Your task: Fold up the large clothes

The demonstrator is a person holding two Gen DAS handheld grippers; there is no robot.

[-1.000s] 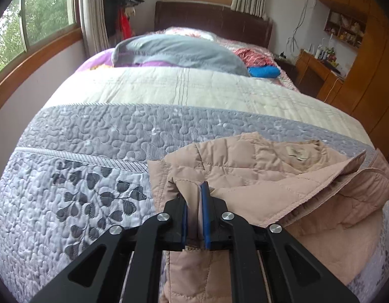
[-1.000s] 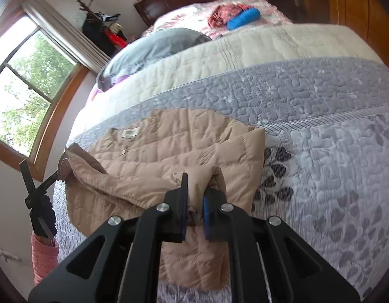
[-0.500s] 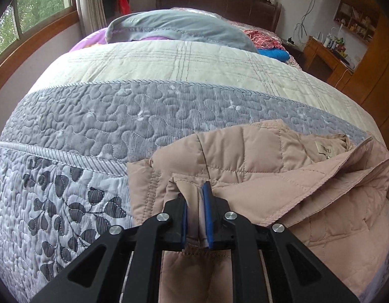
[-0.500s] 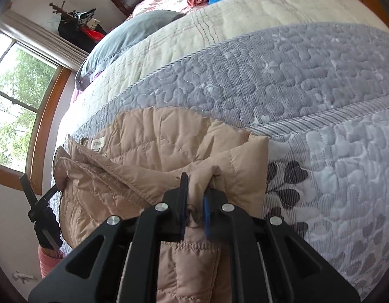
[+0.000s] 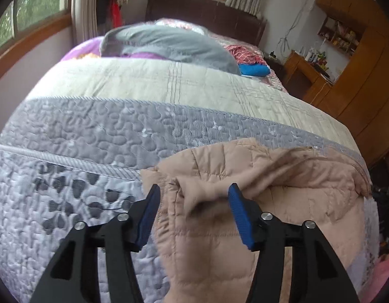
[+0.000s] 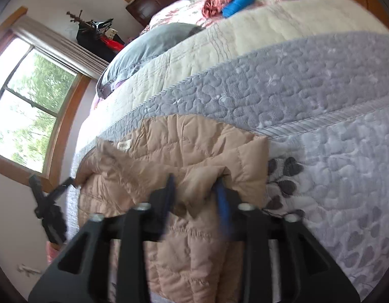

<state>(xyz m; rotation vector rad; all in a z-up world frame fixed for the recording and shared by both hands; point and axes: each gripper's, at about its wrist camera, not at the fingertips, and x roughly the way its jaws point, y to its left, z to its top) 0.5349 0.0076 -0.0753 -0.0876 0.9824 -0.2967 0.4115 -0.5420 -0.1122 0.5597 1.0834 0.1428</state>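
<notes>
A tan quilted jacket (image 5: 245, 166) lies folded on the grey quilted bedspread (image 5: 93, 136) at the near end of the bed. My left gripper (image 5: 194, 199) is open, its blue pads either side of a raised fold of the jacket. In the right wrist view the jacket (image 6: 194, 151) lies with its label at the left. My right gripper (image 6: 195, 186) is open too, with a puff of jacket fabric between the spread fingers. The other gripper (image 6: 45, 202) shows at the jacket's far left edge.
A grey pillow (image 5: 169, 45) and red and blue items (image 5: 252, 69) lie near the dark headboard (image 5: 207, 15). Wooden cabinets (image 5: 346, 75) stand on the right. Windows (image 6: 30, 106) line the left wall. The bed edge drops off close to me.
Both grippers were shut on jacket folds and have opened, letting the fabric go. The jacket now rests on the bedspread.
</notes>
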